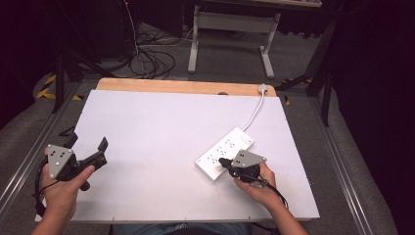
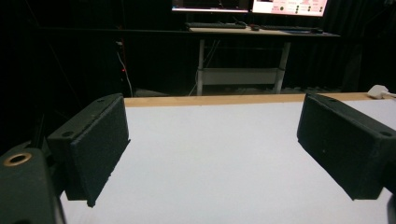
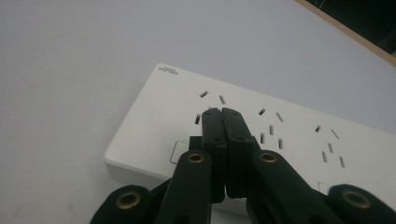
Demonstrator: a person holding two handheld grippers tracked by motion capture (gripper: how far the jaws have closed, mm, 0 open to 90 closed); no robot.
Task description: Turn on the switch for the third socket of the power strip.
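A white power strip [image 1: 226, 151] lies at an angle on the right half of the white table, its cord [image 1: 255, 111] running to the far edge. My right gripper [image 1: 223, 161] is shut with nothing between its jaws, and its tip rests over the near end of the power strip [image 3: 289, 135]. In the right gripper view, the shut gripper [image 3: 221, 112] sits among the socket slots. My left gripper [image 1: 88, 142] is held near the table's left edge, open and holding nothing. Its pads [image 2: 100, 147] stand wide apart over bare table.
The white table top [image 1: 156, 127] has a wooden strip [image 1: 181, 86] along its far edge. Beyond it stand a desk frame [image 1: 230, 36] and loose cables [image 1: 147, 58] on the floor. A metal rail [image 1: 337, 161] runs beside the table's right side.
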